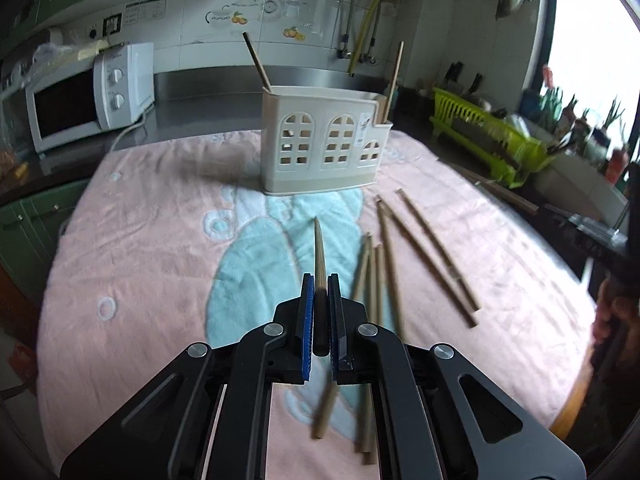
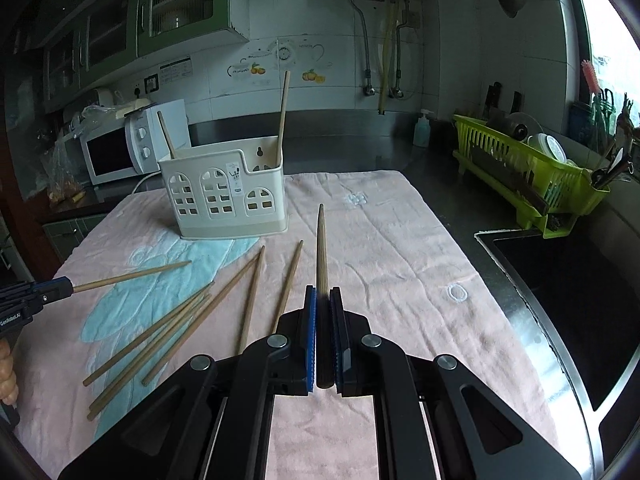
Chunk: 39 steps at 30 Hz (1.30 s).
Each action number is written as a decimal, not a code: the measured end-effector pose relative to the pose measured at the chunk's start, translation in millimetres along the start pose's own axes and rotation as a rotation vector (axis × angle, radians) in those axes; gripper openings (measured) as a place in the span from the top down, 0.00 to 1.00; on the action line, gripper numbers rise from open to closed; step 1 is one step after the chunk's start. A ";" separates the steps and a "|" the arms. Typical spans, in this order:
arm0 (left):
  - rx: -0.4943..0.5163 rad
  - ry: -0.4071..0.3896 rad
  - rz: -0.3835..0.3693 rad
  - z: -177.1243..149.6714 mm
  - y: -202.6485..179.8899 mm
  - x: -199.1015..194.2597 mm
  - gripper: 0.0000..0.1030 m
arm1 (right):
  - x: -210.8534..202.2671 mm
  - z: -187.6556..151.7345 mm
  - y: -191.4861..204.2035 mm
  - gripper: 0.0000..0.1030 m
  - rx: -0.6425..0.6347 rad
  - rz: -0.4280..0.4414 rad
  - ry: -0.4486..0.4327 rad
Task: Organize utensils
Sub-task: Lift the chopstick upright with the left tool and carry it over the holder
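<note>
Nearest to me, the left tongs point(image 1: 319, 280) are clamped on a single wooden chopstick point(image 1: 319, 252), its thin tip pointing forward toward the holder and its thick end sticking out behind the blue pads. The right tongs point(image 2: 322, 292) are clamped the same way on another chopstick point(image 2: 321, 248), tip forward, raised clear of the cloth. From the right wrist view the left tongs show at the far left edge with their chopstick jutting out over the towel, and a bit of the person's hand point(image 2: 7, 372) shows below them.

Under both lies a pink towel point(image 2: 400, 264) with a pale blue figure on it, spread over the desk point(image 2: 452, 184). Loose chopsticks point(image 2: 168, 332) lie scattered on the towel between the two tongs: a bunch of several lying close together, some crossing, and two more point(image 2: 272, 292) lying apart beside them, all flat on the cloth.

Further on, at the far part of the towel, stands a cream plastic chopstick holder point(image 2: 224, 196) with arched window cut-outs. Two chopsticks already stand in it, one leaning in the tall left part point(image 2: 166, 134), one nearly upright in the lower right compartment point(image 2: 283, 112).

Beyond that, on the dark desk, a white microwave oven point(image 2: 120, 152) sits at the left against the tiled wall, a lime-green dish rack point(image 2: 532, 176) at the right holds dishes, and a dark sink point(image 2: 580, 312) lies in front of the rack.
</note>
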<state>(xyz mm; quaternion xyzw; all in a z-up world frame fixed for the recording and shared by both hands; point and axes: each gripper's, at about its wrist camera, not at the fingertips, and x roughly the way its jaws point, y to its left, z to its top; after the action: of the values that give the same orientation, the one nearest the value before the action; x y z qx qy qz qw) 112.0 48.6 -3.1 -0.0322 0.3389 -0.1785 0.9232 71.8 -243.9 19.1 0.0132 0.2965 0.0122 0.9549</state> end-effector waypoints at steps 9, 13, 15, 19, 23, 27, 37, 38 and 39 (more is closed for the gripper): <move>-0.004 -0.034 0.017 6.9 -7.0 -6.9 0.95 | -0.5 -9.2 4.8 0.94 -0.013 0.027 0.023; 0.009 -0.062 0.028 12.4 -10.9 -14.2 0.95 | 0.8 -8.5 9.0 0.94 -0.030 0.044 0.028; 0.016 -0.065 0.034 14.0 -12.9 -14.5 0.95 | 0.0 -7.7 10.9 0.94 -0.040 0.046 0.025; 0.025 -0.054 0.040 17.5 -16.0 -11.0 0.95 | -1.7 -2.9 10.7 0.94 -0.044 0.064 0.021; 0.019 -0.084 0.039 28.9 -15.1 -17.1 0.95 | -2.2 7.4 11.3 0.94 -0.071 0.093 0.028; 0.034 -0.103 0.048 44.0 -18.9 -20.6 0.95 | -1.1 21.2 12.1 0.93 -0.093 0.141 0.037; 0.064 -0.166 0.060 82.9 -29.9 -30.9 0.95 | -9.4 72.8 2.2 0.94 -0.156 0.231 0.056; 0.067 -0.172 0.060 86.4 -31.7 -31.7 0.95 | -10.6 78.4 0.6 0.94 -0.162 0.233 0.054; 0.069 -0.177 0.062 89.9 -33.0 -32.5 0.95 | -12.1 83.1 -0.4 0.94 -0.168 0.235 0.051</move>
<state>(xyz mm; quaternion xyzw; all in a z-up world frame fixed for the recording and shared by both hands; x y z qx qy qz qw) 136.2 23.7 91.9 -0.0057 0.2505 -0.1577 0.9552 108.9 -246.1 94.3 -0.0327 0.3149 0.1490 0.9368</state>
